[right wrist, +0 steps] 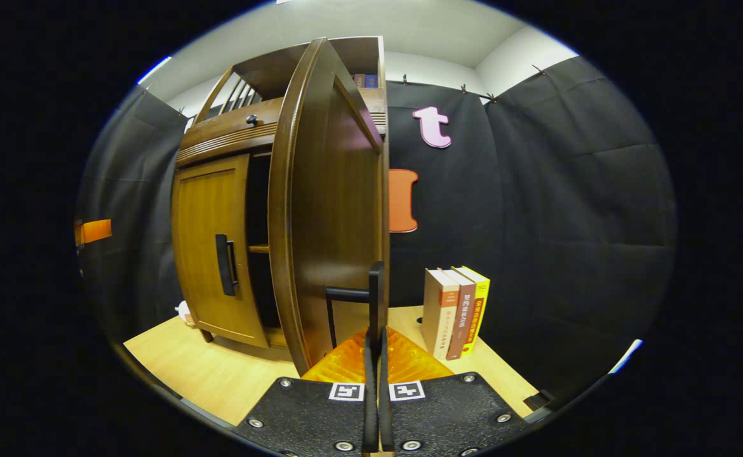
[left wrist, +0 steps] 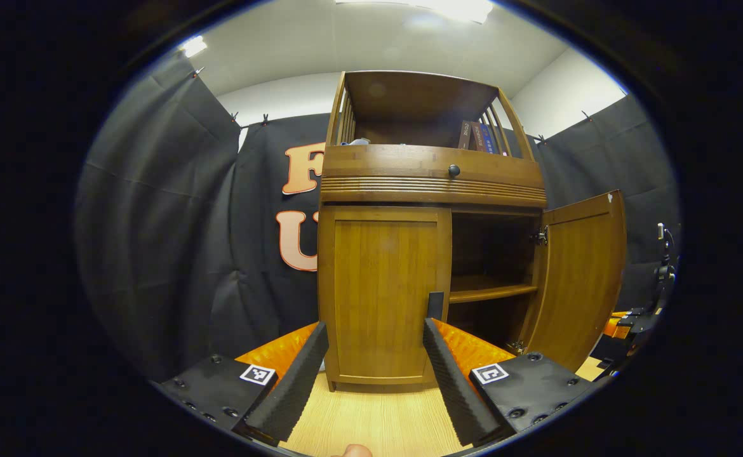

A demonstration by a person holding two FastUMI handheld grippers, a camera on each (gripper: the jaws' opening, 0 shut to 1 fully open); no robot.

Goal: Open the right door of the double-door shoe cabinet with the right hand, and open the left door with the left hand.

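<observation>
Shoe cabinet (left wrist: 432,184) standing on the tabletop (left wrist: 371,419), toward its far edge. Left door (left wrist: 381,292) shut, its dark handle (left wrist: 435,304) just above the tip of one finger. Left claw (left wrist: 374,355) released, fingers spread wide before that door, apart from it. Right door (right wrist: 327,209) swung wide open, seen nearly edge-on in the right gripper view; inner shelf (left wrist: 492,291) exposed. Right claw (right wrist: 376,330) clenched, fingers pressed together on the right door's handle (right wrist: 352,295). Three upright books (right wrist: 455,311) on the tabletop just beside the open door. More books (left wrist: 478,136) in the cabinet's top compartment; small round knob (left wrist: 453,170) on the drawer front below.
</observation>
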